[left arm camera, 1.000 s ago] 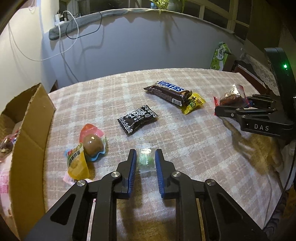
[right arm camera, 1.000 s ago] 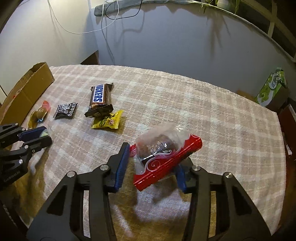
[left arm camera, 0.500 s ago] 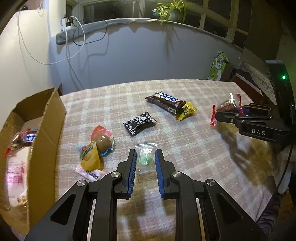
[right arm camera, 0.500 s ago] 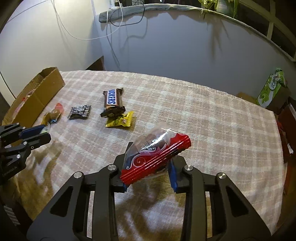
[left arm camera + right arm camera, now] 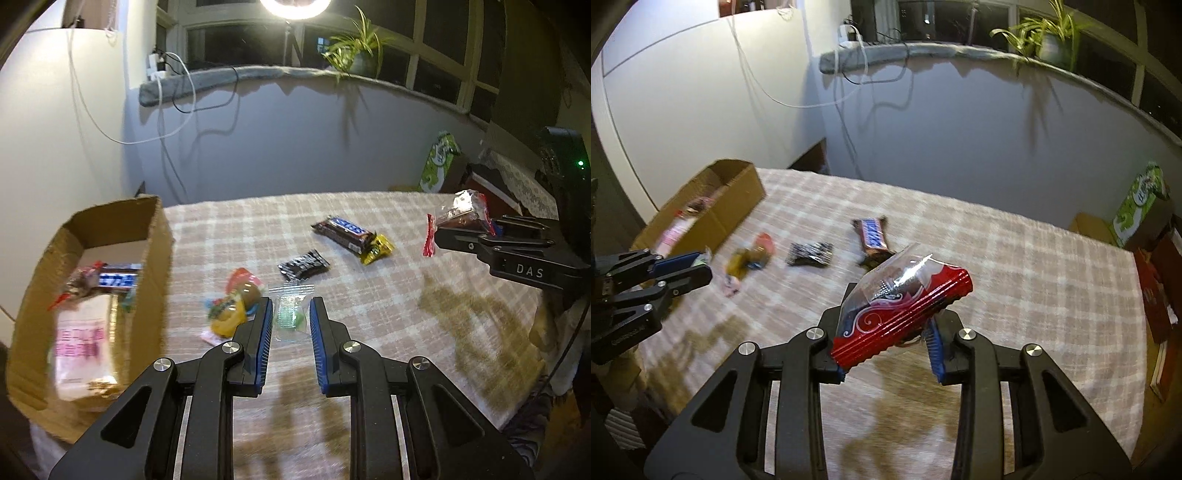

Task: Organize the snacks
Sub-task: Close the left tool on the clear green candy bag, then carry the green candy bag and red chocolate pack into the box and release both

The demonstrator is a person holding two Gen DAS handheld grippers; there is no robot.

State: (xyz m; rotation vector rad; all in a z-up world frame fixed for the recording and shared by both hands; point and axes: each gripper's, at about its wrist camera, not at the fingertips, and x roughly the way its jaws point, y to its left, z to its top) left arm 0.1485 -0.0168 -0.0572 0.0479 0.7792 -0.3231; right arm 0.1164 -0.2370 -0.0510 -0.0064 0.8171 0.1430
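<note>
My left gripper (image 5: 291, 302) is shut on a small clear packet of green candy (image 5: 290, 315), held above the checked tablecloth (image 5: 369, 314). To its left stands an open cardboard box (image 5: 159, 251) with several snacks inside. My right gripper (image 5: 890, 314) is shut on a red and clear wrapped snack (image 5: 905, 299), lifted off the table; the left wrist view also shows this gripper (image 5: 461, 236). On the cloth lie a Snickers bar (image 5: 345, 230), a yellow packet (image 5: 378, 249), a black packet (image 5: 303, 264) and a colourful heap of sweets (image 5: 232, 302).
A green carton (image 5: 439, 162) stands beyond the table's far right corner. A wall runs behind the table's far edge, with cables hanging down it. The box (image 5: 738, 195) sits at the table's left end, seen from the right wrist.
Both grippers have risen, each carrying its snack. The right jaws closed from wide apart onto the red snack. The box has come further into both views.
</note>
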